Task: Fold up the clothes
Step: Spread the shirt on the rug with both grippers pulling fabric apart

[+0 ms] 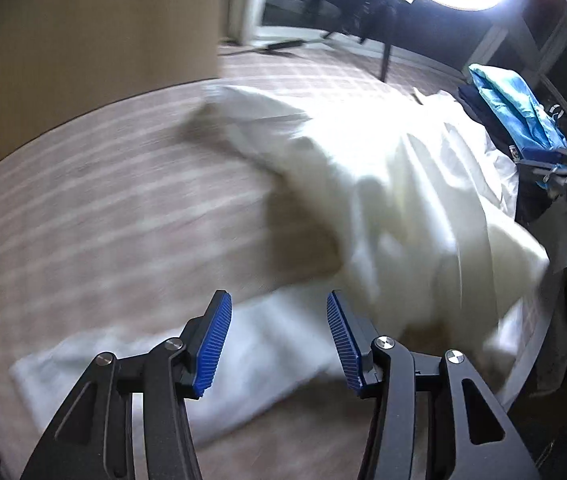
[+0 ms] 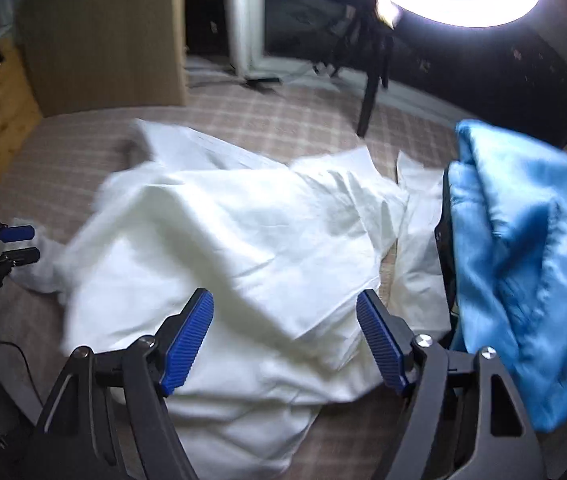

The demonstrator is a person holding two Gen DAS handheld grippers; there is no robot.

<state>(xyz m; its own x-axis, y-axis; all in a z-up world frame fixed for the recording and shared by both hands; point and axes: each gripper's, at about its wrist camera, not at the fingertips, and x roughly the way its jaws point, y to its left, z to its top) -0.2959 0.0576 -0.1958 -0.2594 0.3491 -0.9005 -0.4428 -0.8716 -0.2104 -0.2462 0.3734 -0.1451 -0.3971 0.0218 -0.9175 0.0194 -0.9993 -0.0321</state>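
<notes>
White shirt (image 2: 223, 240) lies rumpled mid-bed (image 2: 63, 148), a sleeve trailing left; both grippers (image 1: 279, 340) (image 2: 283, 344) hover with jaws parted, empty. Next, I'd say: grasp an edge to fold.

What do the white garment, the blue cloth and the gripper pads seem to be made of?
White garment: probably thin matte woven cotton; it creases sharply.
Blue cloth: perhaps satin or a synthetic; it has a soft sheen.
Right gripper pads: likely ribbed blue rubber or plastic.
</notes>
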